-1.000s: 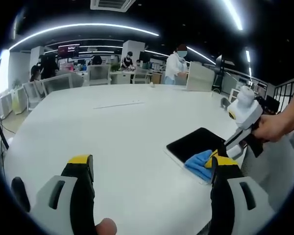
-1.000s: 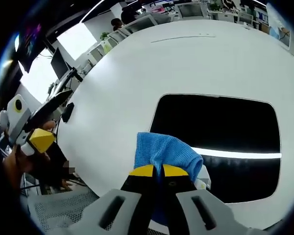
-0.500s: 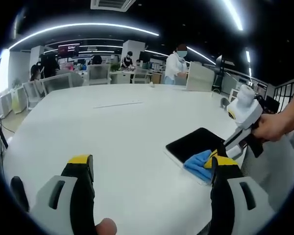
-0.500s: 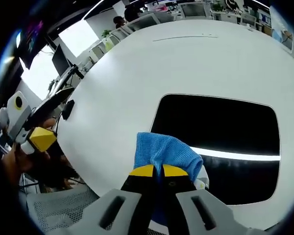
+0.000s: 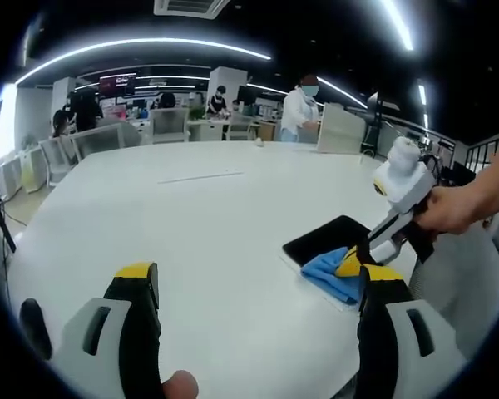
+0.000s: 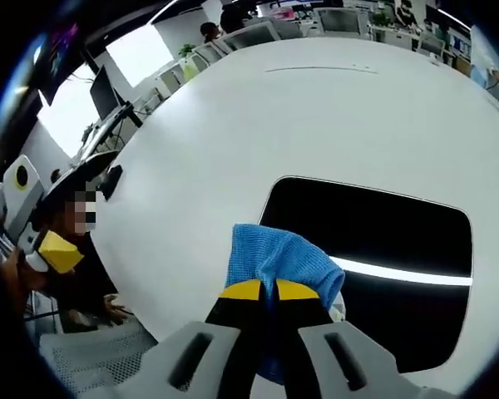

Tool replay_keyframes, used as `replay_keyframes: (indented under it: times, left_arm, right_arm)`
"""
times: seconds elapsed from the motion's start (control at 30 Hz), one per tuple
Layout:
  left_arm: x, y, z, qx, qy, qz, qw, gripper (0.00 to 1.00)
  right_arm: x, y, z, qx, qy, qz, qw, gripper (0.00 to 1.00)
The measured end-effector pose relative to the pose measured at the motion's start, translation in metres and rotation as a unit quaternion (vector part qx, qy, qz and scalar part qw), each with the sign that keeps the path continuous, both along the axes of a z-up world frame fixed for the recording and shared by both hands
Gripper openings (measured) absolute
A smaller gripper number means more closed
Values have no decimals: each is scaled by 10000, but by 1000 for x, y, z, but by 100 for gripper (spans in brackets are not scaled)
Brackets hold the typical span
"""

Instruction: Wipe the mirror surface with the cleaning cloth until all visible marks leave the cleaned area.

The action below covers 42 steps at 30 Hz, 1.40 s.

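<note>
R gripper (image 6: pixel 268 289) pinches blue cloth (image 6: pixel 281 259) at near left corner of dark mirror (image 6: pixel 374 241) on white table (image 6: pixel 233 133). L gripper (image 5: pixel 258 287) spread, idle. Best: keep cloth flat, sweep w/ overlapping strokes toward far right.

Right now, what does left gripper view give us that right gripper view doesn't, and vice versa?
Left gripper view: the open left gripper hovering over the white table, and the person's hand holding the right gripper.

Right gripper view: a light streak reflected in the mirror, and the jaws pinching the blue cloth.

Both: mirror, cloth, table.
</note>
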<state>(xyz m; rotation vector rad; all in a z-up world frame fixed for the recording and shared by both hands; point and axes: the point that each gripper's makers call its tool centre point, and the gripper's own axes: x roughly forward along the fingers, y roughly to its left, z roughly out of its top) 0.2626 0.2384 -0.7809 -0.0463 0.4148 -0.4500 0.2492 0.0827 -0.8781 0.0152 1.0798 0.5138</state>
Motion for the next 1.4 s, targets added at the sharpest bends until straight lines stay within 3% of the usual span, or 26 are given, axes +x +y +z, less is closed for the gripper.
replay_keyframes:
  times: [0.37,1.4]
  left_arm:
    - [-1,10,-5,0,31,67,10000,99]
    - [4,8,-3,-12,85,144,9999,99]
  right_arm:
    - [23,2,0,-92,-65,132,9998,0]
    - [79,11,0,-172,-49,352,9992,0]
